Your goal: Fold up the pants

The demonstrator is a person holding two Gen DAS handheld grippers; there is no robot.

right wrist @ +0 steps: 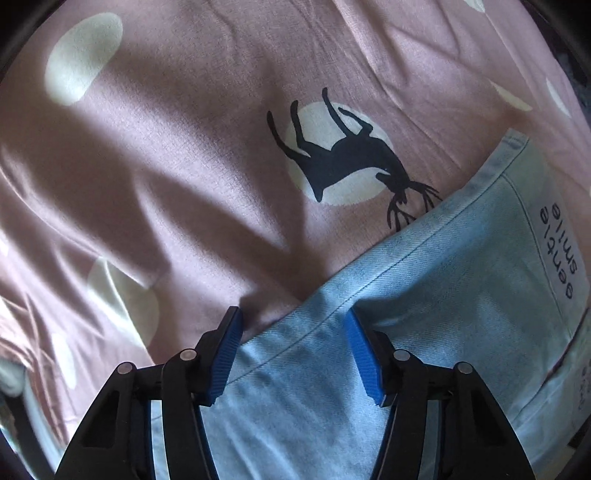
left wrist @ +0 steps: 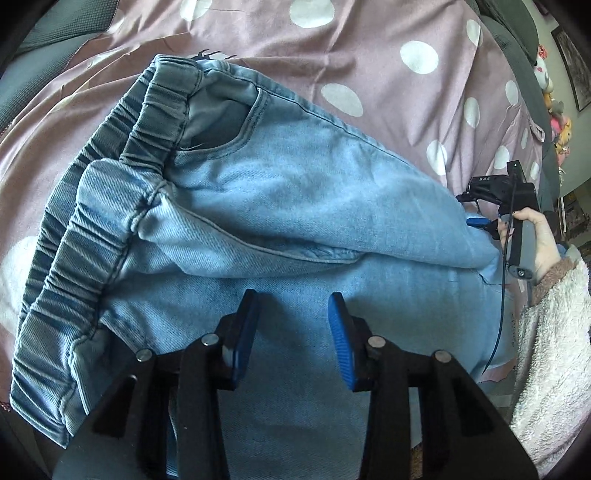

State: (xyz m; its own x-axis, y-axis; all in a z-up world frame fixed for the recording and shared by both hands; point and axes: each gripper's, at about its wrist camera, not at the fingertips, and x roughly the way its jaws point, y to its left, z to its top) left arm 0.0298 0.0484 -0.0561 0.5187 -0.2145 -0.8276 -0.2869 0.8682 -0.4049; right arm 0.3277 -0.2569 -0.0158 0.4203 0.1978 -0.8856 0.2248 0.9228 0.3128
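Observation:
Light blue denim pants (left wrist: 295,184) lie folded lengthwise on the bed, with the gathered elastic waistband (left wrist: 85,236) at the left. My left gripper (left wrist: 293,314) points down onto the denim near the seat; its blue pads stand apart with flat cloth between them, not pinched. Far right in this view, a hand holds my right gripper (left wrist: 476,218) at the leg end of the pants. In the right wrist view, my right gripper (right wrist: 295,332) straddles the stitched side edge of the pants (right wrist: 424,295), its pads apart on either side. A printed label (right wrist: 554,240) shows on the denim.
A pink bed cover (left wrist: 369,55) with white dots lies under everything, and a dark deer print (right wrist: 343,158) sits just beyond the pants' edge. A fluffy pale sleeve (left wrist: 550,350) is at the right. Grey cushions (left wrist: 55,29) and soft toys (left wrist: 554,122) line the far edges.

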